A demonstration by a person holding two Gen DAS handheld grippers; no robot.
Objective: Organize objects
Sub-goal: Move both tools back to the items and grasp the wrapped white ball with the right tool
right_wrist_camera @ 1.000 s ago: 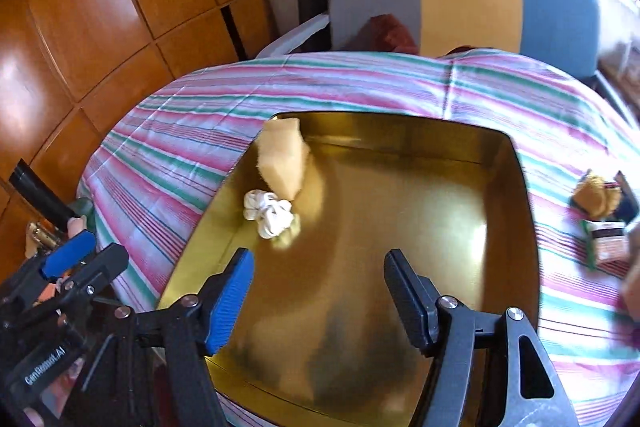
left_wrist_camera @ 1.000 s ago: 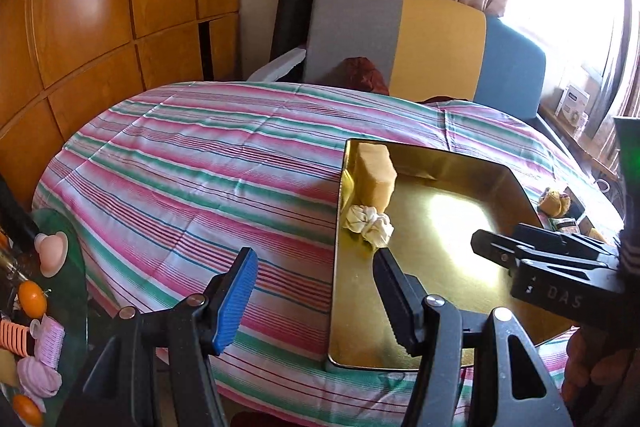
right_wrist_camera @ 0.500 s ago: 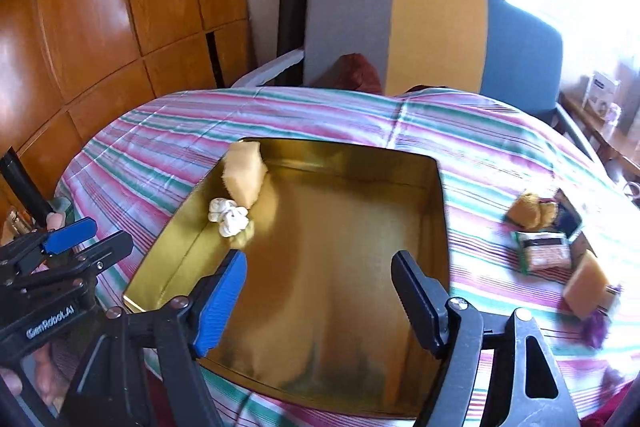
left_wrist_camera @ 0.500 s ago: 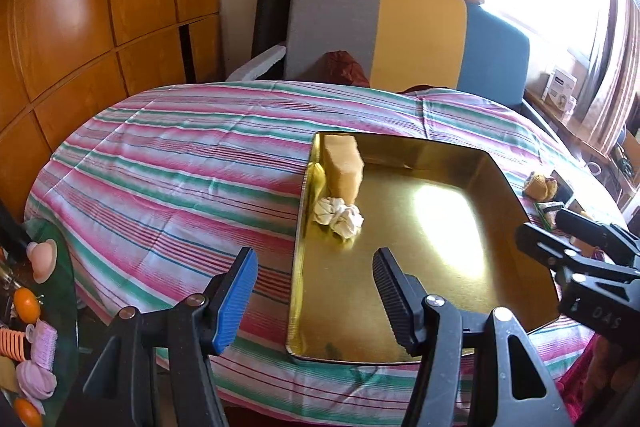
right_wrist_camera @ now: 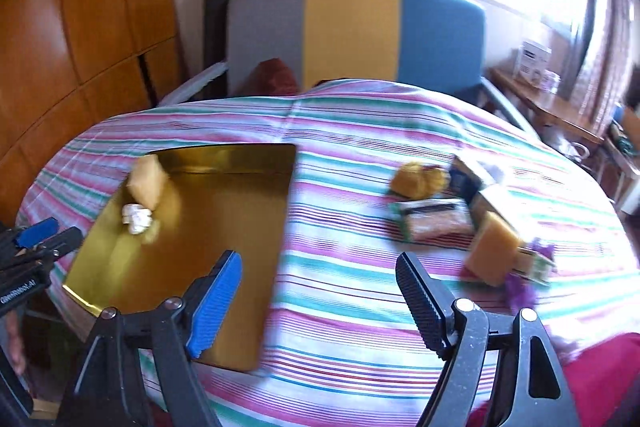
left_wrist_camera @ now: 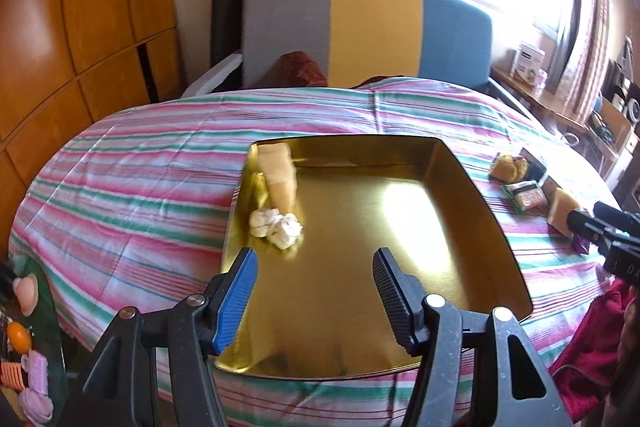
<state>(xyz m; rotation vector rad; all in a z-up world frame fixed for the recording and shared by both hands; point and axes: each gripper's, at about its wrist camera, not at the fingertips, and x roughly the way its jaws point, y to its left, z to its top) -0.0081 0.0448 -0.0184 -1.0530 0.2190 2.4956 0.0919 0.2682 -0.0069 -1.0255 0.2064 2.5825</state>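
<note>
1. Striped tablecloth (left_wrist_camera: 140, 187), covering the table.
2. Gold tray (left_wrist_camera: 476, 195), on the cloth; holds a yellow sponge (left_wrist_camera: 278, 175) and a white wad (left_wrist_camera: 276, 223) (touching).
3. Loose items (right_wrist_camera: 436, 223), right of the tray.
4. Right gripper (right_wrist_camera: 318, 301): empty, jaws just been widening.
5. Left gripper (left_wrist_camera: 316, 291): parted, empty.

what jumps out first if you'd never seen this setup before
The shiny gold metal tray in the middle of the pink, green and white striped tablecloth grabs the eye, with a tan sponge block and a crumpled white wad at its far left corner. To its right lies a loose cluster of small items, among them another tan block and a green-edged snack packet. Behind stands a grey, yellow and blue chair back.
</note>
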